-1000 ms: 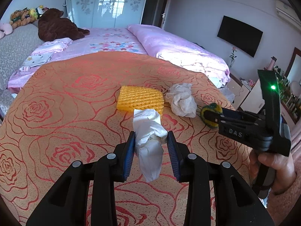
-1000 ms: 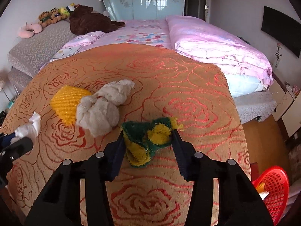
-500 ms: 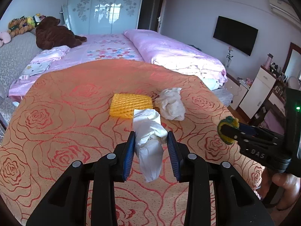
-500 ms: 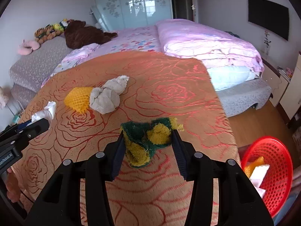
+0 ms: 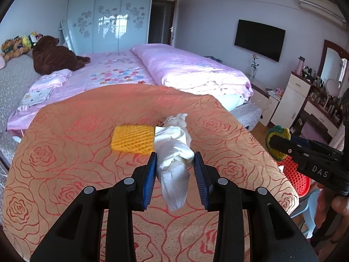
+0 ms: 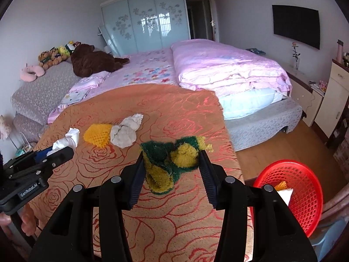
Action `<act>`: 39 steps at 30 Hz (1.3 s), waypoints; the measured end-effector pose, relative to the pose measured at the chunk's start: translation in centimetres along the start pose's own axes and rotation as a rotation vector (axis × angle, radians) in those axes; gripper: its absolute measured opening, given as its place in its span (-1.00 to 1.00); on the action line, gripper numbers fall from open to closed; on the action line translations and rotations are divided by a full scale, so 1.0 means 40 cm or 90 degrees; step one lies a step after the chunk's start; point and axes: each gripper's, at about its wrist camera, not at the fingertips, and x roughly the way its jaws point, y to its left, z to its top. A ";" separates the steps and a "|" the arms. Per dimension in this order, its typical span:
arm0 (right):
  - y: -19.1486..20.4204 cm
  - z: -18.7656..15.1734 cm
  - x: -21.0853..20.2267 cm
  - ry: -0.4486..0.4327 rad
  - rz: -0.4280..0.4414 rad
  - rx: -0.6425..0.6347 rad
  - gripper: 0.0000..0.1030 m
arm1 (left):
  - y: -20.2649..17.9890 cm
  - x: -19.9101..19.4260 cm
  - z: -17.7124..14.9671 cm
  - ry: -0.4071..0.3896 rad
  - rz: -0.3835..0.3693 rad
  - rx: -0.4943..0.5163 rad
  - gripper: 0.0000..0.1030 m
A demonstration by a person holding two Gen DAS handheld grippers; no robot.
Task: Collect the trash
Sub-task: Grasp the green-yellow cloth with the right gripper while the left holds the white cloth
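Bed (image 6: 218,69): fills the room; its near end lies under the orange rose cover (image 5: 65,152), which serves as the work surface for the trash.
Basket (image 6: 305,196): red mesh, on the floor just off the cover's right corner, low and near so trash can likely be dropped in; some scraps already lie inside.
Trash on cover: yellow net (image 5: 132,139) and a crumpled rag (image 6: 124,132) touching it, both lying flat, not yet collected.
Left gripper (image 5: 175,170): jaws narrow, pinching a white tissue (image 5: 174,163), which droops below the pads, clear of the cover.
Right gripper (image 6: 171,163): jaws about half open, clamped on a green-yellow scrubber (image 6: 170,161) bunched between them, held above the cover's edge on the basket side.
Step, as judged: both loads look ready to go to the basket.
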 end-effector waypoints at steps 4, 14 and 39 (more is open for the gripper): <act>-0.021 -0.003 -0.018 -0.004 -0.011 0.010 -0.10 | -0.016 -0.001 0.006 -0.001 -0.005 0.009 -0.37; -0.065 0.002 -0.071 -0.025 -0.033 0.020 -0.10 | -0.070 0.004 0.029 -0.003 -0.034 0.034 -0.37; -0.254 -0.016 -0.205 -0.069 -0.136 0.076 -0.10 | -0.282 0.036 0.087 -0.001 -0.104 0.122 -0.37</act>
